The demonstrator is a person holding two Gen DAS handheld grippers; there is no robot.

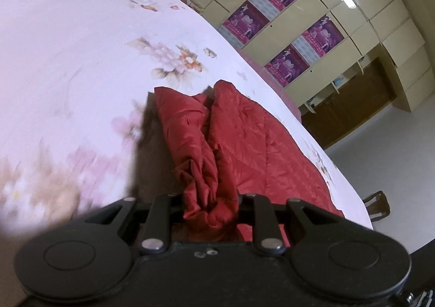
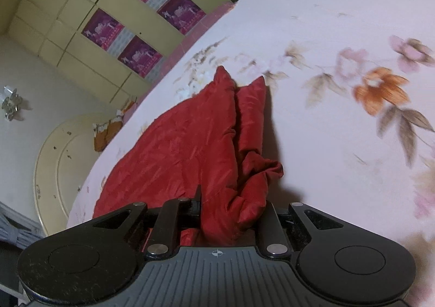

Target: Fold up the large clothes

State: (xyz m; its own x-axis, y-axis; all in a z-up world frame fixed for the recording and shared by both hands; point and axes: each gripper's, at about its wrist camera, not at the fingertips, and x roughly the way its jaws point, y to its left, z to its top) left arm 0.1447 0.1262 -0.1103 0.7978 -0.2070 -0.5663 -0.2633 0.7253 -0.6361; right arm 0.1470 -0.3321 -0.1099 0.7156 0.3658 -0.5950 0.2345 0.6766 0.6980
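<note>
Left gripper [image 1: 210,206] clenched on bunched red quilted jacket [image 1: 244,143]; right gripper [image 2: 231,209] likewise grips it (fabric wadded between jaws). Jacket trails toward 12 o'clock over floral bedsheet [image 1: 81,48].

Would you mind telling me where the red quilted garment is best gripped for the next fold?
Grip the red quilted garment at its bunched near edge, approaching low from the near side: each hand-held gripper, left and right, already pinches gathered fabric there.
</note>
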